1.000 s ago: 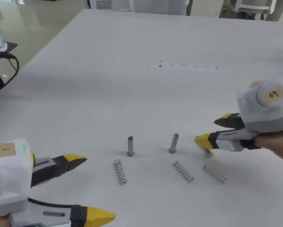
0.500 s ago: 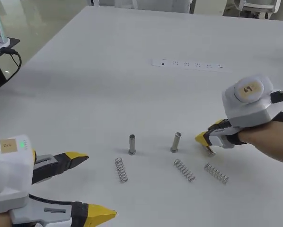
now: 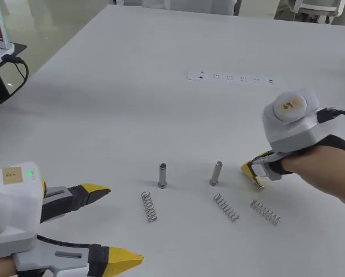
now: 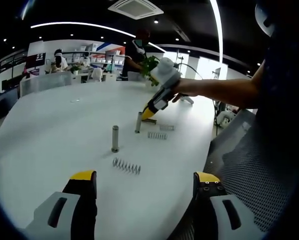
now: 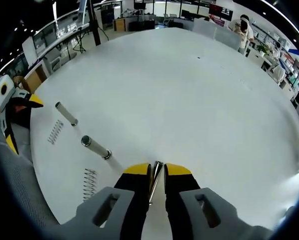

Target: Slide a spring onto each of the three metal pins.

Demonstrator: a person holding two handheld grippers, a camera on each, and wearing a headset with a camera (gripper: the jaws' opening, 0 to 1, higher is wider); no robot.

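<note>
Right gripper (image 3: 253, 172) clenched on one pin (image 5: 155, 180), low over the table (image 3: 161, 104) just right of a standing pin (image 3: 216, 173), nearest spring (image 3: 265, 212) lying flat just toward the person; left gripper (image 3: 122, 224) released, well apart at left.

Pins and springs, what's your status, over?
Left claw open. Right claw shut on third pin. Two pins upright, bare; three springs flat on table. Nothing blocking them.
</note>
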